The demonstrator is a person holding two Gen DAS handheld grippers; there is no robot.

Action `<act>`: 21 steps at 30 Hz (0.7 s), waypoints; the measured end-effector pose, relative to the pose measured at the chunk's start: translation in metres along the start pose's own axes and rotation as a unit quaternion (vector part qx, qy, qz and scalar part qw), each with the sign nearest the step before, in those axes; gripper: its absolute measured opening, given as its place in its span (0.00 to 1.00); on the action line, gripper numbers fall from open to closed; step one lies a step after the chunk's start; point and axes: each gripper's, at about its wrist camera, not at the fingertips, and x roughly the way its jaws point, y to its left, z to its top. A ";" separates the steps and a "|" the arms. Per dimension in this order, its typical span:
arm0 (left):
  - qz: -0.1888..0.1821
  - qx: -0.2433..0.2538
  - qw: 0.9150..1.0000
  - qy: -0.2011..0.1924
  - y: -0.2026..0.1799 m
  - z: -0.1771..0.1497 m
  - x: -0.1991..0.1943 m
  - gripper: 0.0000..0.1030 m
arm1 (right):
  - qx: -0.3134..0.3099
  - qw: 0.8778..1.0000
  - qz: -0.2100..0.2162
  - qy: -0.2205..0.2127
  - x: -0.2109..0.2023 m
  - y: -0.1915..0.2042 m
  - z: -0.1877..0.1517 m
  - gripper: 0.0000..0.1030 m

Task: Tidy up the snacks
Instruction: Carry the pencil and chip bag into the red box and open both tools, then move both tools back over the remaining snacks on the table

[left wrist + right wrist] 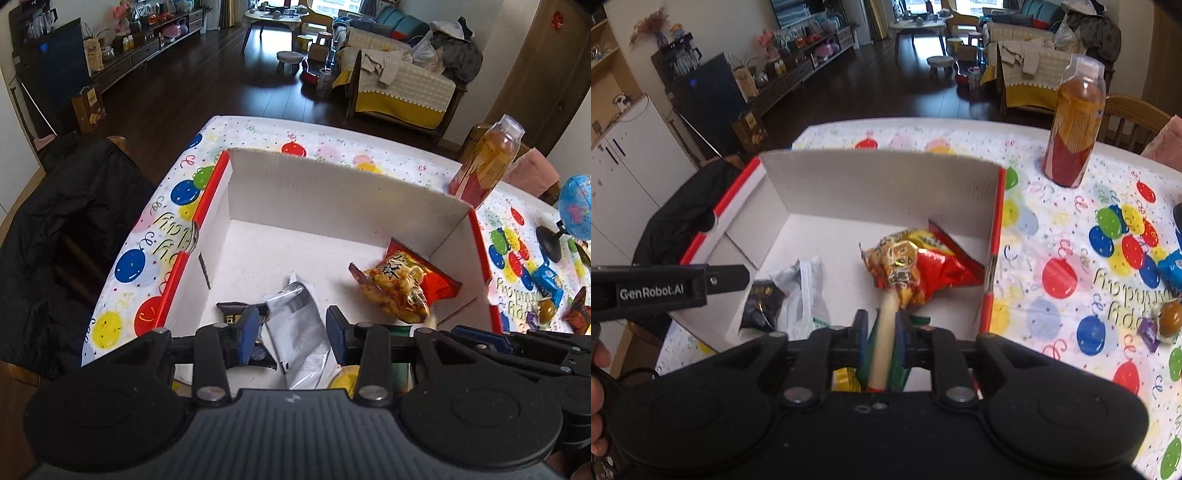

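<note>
A white cardboard box (332, 173) with red edges sits open on the balloon-print tablecloth. Inside it lie a red-and-yellow chip bag (402, 288) (916, 266), a silver packet (295, 321) (807, 291) and a small black packet (231, 308) (761, 302). My left gripper (291, 330) hovers open over the silver packet; one of its fingers (727, 277) shows above the box's left wall. My right gripper (882, 328) stands slightly apart around a cream stick snack (886, 317) in a green wrapper. The stick's far end leans on the chip bag.
A tall orange-red drink bottle (487, 162) (1075, 129) stands right of the box. A small globe (578, 206), a blue packet (1171, 266) and wrapped candies (1169, 317) lie on the cloth at the right. A black jacket (74, 229) hangs on a chair at the left.
</note>
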 end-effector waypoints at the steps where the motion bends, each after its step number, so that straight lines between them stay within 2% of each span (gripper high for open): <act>1: 0.000 0.002 1.000 0.000 0.000 -0.001 0.001 0.38 | 0.001 1.000 0.000 0.001 0.000 0.000 -0.001 0.19; 12: 0.002 0.031 0.999 -0.012 -0.018 -0.011 -0.009 0.41 | 0.017 1.000 0.006 -0.008 -0.019 -0.008 -0.012 0.28; 16: 0.001 0.037 0.999 -0.021 -0.025 -0.014 -0.020 0.47 | 0.021 1.000 0.010 -0.021 -0.034 -0.011 -0.015 0.32; 21: -0.001 0.043 0.998 -0.035 -0.035 -0.019 -0.035 0.50 | 0.022 0.999 0.014 -0.037 -0.054 -0.017 -0.020 0.37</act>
